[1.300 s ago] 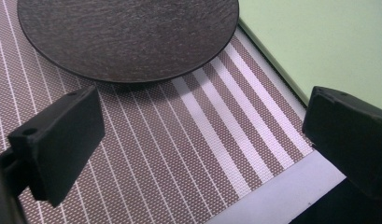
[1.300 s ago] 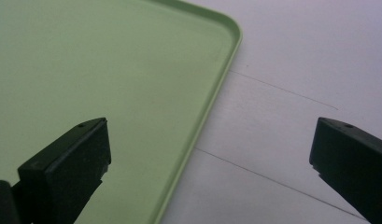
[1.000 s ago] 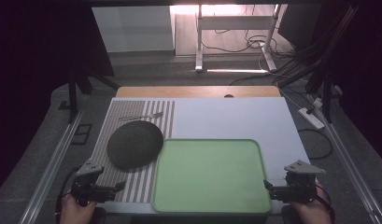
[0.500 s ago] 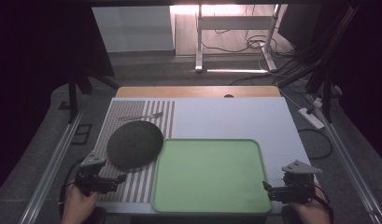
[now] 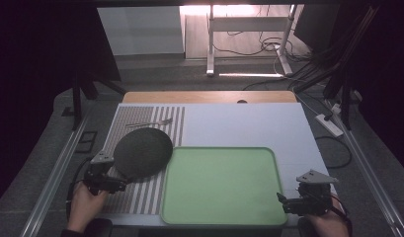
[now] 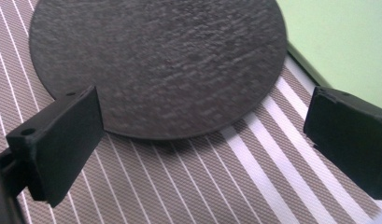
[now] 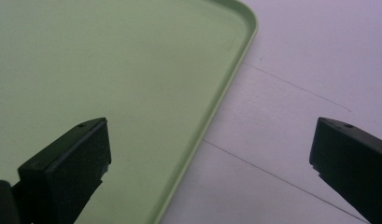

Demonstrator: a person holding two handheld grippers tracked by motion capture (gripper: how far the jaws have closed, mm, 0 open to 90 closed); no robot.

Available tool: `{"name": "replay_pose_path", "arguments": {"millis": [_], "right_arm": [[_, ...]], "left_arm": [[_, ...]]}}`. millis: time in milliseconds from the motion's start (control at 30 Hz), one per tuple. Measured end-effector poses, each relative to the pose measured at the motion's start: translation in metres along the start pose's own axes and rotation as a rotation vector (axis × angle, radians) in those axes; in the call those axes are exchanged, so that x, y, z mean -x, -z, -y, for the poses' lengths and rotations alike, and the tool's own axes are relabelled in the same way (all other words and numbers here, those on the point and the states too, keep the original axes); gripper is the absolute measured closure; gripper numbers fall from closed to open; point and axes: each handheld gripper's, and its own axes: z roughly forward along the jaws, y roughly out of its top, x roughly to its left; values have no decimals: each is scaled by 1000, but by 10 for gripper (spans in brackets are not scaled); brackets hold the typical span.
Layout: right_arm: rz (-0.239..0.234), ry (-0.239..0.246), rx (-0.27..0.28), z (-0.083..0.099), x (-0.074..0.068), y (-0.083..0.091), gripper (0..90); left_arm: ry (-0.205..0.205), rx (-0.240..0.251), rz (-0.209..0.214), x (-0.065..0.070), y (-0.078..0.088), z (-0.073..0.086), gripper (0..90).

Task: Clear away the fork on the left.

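A dark round slate plate (image 5: 142, 152) lies on the striped placemat (image 5: 150, 195), its right edge touching the empty green tray (image 5: 220, 185). My left gripper (image 5: 121, 183) sits just at the plate's near left rim, open. In the left gripper view the plate (image 6: 160, 60) lies ahead, and the left gripper (image 6: 216, 144) has its jaws wide apart with nothing between them. My right gripper (image 5: 280, 199) hovers open at the tray's near right corner. Through the right gripper view, the tray's rim (image 7: 216, 112) runs between the spread jaws of the right gripper (image 7: 212, 158).
A fork (image 5: 150, 122) lies on the far part of the striped mat. The white table top (image 5: 249, 126) stretches behind and right of the tray. A power strip (image 5: 329, 124) and cables lie on the floor at the right.
My left gripper has moved forward and to the right, up to the plate's near rim. The right gripper has barely shifted.
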Motion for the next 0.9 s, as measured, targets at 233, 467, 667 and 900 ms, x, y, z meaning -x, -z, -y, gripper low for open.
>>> {"name": "replay_pose_path", "arguments": {"millis": [233,467,667,900], "right_arm": [[3,17,-12,0,-1,-1,0],[1,27,-19,-1,-2,-2,0],[1,34,-28,-1,-3,-3,0],[1,49,-40,-1,-4,-4,0]], "left_arm": [[22,-5,19,-17,-15,-9,0],[24,-19,14,-26,-27,-16,0],[45,-28,12,-38,-36,-23,0],[60,-36,17,-50,-47,-37,0]]}}
